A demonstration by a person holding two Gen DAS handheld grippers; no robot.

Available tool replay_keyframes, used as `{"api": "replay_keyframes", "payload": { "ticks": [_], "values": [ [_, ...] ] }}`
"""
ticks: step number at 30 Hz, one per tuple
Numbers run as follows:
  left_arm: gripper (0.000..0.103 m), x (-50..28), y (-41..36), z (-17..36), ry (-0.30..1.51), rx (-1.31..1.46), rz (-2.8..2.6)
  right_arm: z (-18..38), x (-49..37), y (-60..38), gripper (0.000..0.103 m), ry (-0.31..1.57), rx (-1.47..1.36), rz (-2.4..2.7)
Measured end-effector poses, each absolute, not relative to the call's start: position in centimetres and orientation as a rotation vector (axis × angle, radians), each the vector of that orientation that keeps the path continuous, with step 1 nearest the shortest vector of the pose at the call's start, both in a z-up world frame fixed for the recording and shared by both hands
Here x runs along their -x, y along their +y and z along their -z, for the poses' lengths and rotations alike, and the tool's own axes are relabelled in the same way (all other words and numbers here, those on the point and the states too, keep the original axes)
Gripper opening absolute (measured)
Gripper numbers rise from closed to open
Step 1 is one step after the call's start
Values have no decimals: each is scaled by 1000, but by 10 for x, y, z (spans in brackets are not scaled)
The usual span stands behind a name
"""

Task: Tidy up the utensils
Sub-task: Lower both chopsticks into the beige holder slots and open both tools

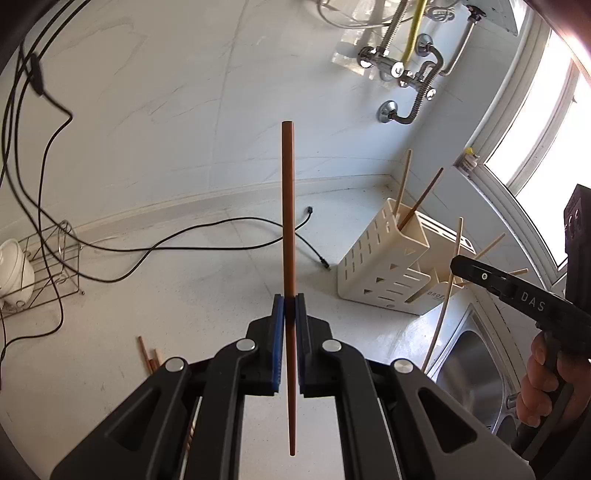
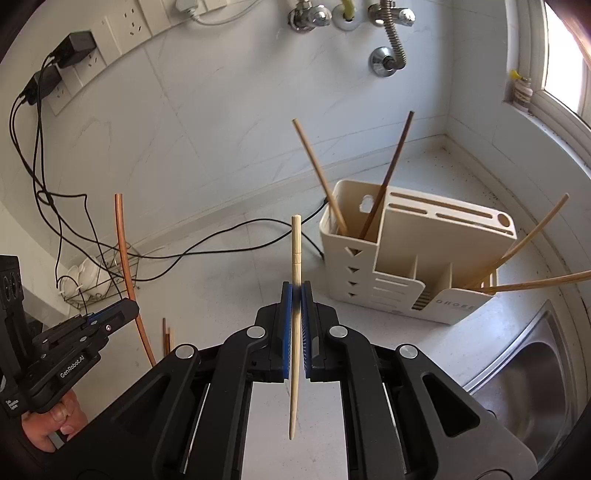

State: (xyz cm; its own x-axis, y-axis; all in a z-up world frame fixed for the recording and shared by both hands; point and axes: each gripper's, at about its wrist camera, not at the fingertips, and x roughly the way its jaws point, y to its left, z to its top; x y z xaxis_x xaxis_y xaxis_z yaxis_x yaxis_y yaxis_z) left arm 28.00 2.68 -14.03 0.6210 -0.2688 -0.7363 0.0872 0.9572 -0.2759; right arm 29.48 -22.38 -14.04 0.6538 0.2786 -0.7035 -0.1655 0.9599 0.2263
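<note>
L gripper (image 1: 290,308) pinches brown chopstick (image 1: 288,221) upright mid-shaft.

A white speckled counter (image 1: 207,295) met a pale tiled wall (image 1: 184,110) along a low raised edge. Black cables (image 1: 221,229) trailed across the counter and ran up the wall to two adapters (image 2: 59,62) plugged into white sockets (image 2: 122,29). At the far left stood a wire rack (image 1: 48,266) holding white bowls (image 1: 13,269). Chrome valves (image 1: 391,68) and ribbed hoses (image 1: 417,107) sat high on the wall, beside a yellow pipe (image 1: 413,33). A steel sink (image 2: 535,373) was sunk into the counter at the right, below a bright window (image 1: 546,140), and a small jar (image 2: 521,92) rested on the sill
</note>
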Motion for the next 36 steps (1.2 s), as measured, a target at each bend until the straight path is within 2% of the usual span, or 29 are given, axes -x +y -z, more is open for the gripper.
{"api": "replay_keyframes", "payload": {
  "ticks": [20, 36],
  "values": [
    [5, -342, -78, 56, 608, 140, 380, 82, -318, -322, 5, 620, -191, -97],
    [5, -404, -123, 59, 497, 129, 422, 89, -345, -371, 5, 488, -210, 33]
  ]
}}
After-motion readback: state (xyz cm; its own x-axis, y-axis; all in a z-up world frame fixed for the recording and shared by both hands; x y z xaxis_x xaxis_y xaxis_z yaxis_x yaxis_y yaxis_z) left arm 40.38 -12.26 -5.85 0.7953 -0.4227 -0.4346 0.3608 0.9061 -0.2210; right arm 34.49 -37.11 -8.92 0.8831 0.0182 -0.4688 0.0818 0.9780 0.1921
